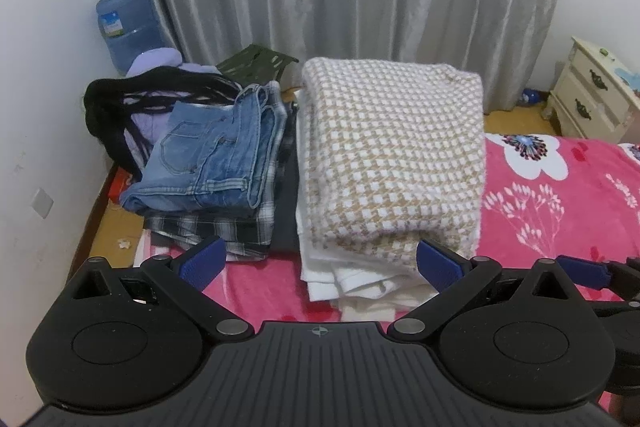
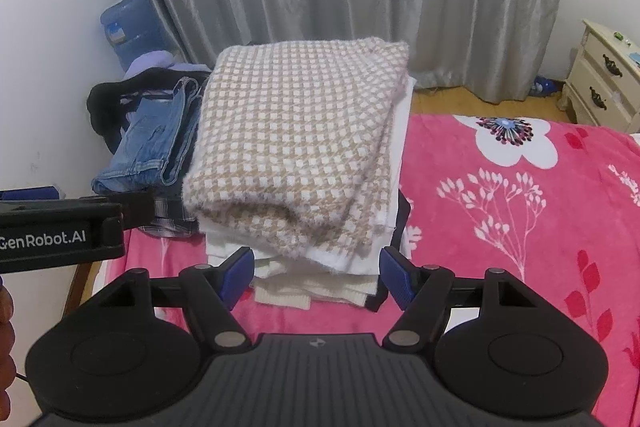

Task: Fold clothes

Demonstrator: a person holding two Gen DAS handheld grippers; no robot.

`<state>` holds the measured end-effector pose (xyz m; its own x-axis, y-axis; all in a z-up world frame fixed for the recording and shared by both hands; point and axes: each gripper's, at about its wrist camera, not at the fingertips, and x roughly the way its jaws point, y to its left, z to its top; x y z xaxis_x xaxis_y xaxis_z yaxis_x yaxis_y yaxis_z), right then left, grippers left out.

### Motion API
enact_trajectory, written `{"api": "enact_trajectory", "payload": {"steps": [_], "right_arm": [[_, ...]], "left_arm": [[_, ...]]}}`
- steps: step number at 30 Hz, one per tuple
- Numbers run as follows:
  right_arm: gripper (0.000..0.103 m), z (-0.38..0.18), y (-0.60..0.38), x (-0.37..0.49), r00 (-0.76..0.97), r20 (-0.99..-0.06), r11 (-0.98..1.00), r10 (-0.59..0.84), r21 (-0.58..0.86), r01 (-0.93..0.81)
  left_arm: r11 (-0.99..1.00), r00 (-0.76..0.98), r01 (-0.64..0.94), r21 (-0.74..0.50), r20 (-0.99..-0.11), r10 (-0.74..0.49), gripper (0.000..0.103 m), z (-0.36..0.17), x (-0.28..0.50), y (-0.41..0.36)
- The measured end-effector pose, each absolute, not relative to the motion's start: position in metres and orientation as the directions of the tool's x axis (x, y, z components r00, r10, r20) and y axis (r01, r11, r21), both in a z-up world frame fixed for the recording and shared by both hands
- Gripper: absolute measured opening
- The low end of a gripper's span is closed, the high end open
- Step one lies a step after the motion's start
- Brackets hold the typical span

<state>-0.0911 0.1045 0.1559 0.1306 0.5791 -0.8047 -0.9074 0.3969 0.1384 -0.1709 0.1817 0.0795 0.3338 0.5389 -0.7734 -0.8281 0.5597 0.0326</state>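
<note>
Both grippers hung low over the near edge of the bed, tilted down toward the clothes. The left gripper (image 1: 320,263) stood with jaws wide apart, nothing between the blue pads. The right gripper (image 2: 316,277) likewise stood with jaws apart, pads clear of cloth, the front of the white stack showing in the gap but untouched. The checked sweater (image 2: 296,155), tan and white, lay folded into a thick rectangle on top of a stack of white folded garments (image 2: 304,287), which sat on the pink floral blanket (image 2: 500,219). Just beside that stack, toward the wall, a second pile: folded jeans (image 1: 208,163) on a plaid garment (image 1: 224,227). Behind those lay a loose black garment (image 1: 112,107) and something lilac, both unfolded as far as could be told. Judged step: the sweater had been placed and let go, so this fold looked finished and the hands were between items. The next move would call for reaching past the jeans to the loose black piece, lifting it clear without dragging the denim pile, and spreading it on the bare pink stretch to the right of the stack. Risk: the tall stack could topple if bumped.
</note>
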Motion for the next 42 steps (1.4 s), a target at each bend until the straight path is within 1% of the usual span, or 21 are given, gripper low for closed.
{"api": "enact_trajectory", "payload": {"steps": [6,10,17,24,42], "right_arm": [[0.073,0.157,0.106,-0.098,0.125,-0.808,0.400,0.575,0.145,-0.905],[0.077,0.162,0.106,-0.106,0.127,-0.805,0.396,0.579,0.142,-0.907],[0.079,0.165,0.102,-0.116,0.137,-0.803,0.396,0.580,0.131,-0.909],[0.083,0.165,0.094,-0.123,0.146,-0.808,0.412,0.571,0.128,-0.902],[0.087,0.171,0.094,-0.138,0.147,-0.802,0.381,0.579,0.107,-0.918]], "left_arm": [[0.524,0.315,-0.851,0.025,-0.775,0.548,0.103,0.083,-0.176,0.186],[0.496,0.272,-0.866,0.056,-0.781,0.563,0.103,0.085,-0.178,0.184],[0.514,0.272,-0.854,0.083,-0.770,0.577,0.103,0.090,-0.187,0.176],[0.502,0.304,-0.865,0.018,-0.777,0.551,0.103,0.092,-0.198,0.175],[0.491,0.301,-0.871,0.017,-0.772,0.560,0.103,0.095,-0.208,0.171]]}}
